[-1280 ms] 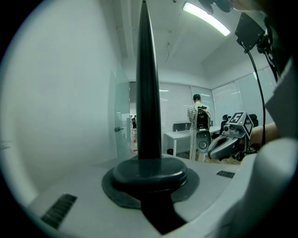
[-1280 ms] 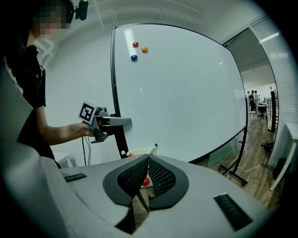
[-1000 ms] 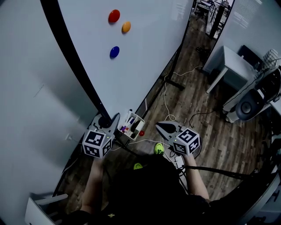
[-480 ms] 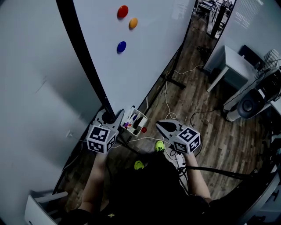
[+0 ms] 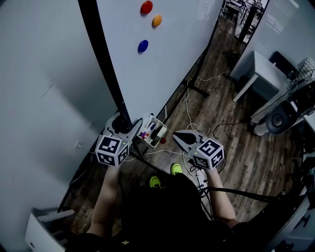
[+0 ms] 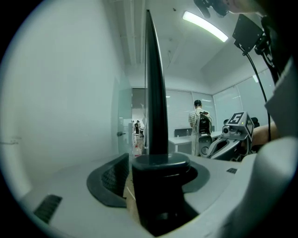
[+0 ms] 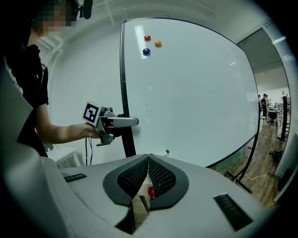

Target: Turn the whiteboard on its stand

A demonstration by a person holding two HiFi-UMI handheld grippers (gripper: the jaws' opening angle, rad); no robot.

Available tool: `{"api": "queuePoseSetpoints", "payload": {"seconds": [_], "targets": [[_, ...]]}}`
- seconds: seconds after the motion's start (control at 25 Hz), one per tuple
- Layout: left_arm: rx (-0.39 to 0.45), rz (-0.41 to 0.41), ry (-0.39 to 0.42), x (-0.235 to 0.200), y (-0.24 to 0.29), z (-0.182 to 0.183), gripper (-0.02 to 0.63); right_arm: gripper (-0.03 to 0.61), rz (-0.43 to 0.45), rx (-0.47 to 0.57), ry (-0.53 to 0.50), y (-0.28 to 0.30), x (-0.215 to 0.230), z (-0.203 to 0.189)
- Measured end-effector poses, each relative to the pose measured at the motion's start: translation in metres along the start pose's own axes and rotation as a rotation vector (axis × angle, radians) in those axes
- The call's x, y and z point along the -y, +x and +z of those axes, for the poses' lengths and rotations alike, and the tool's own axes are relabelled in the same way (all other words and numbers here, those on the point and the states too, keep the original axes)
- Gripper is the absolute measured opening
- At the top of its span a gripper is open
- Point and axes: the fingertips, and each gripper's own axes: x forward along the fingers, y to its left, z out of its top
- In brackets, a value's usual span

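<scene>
Black metal side post [image 5: 108, 69] of the big white whiteboard [image 5: 167, 64] stands upright between the left claw's [image 5: 129, 130] opening jaws, pads just off it, board spreading toward 1 o'clock; right claw [image 5: 176, 134], clenched on nothing, hangs at its 3 o'clock.

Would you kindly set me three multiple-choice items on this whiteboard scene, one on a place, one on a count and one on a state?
1. Where is the marker tray?
A. at the whiteboard's top edge
B. at its lower edge
C. halfway up it

2. How many magnets are on the whiteboard?
A. two
B. three
C. five

3. How do the right gripper's jaws stand?
A. together, holding nothing
B. wide apart
C. clamped on a marker

Answers:
1 B: the head view shows the tray at the board's foot.
2 B: there is a red magnet, an orange magnet and a blue one.
3 A: the pads meet in the right gripper view.
</scene>
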Motion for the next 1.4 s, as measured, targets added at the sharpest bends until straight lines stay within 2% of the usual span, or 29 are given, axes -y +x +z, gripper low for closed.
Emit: {"api": "queuePoseSetpoints", "payload": {"seconds": [0.24, 0.56, 0.76, 1.4], "targets": [[-0.012, 0.059, -0.001, -0.003, -0.021, -0.001, 0.318, 0.0, 0.02, 0.014, -0.009, -0.001, -0.001, 0.006], [-0.034, 0.155, -0.059, 0.014, -0.066, -0.023, 0.318, 0.0, 0.076, 0.019, -0.008, -0.012, -0.018, -0.004], [-0.039, 0.18, -0.076, 0.037, -0.083, -0.027, 0.318, 0.0, 0.1, 0.034, -0.023, -0.026, -0.025, -0.002], [-0.081, 0.187, -0.121, 0.12, -0.094, -0.046, 0.318, -0.002, 0.168, 0.018, -0.025, -0.07, -0.039, -0.027]]}}
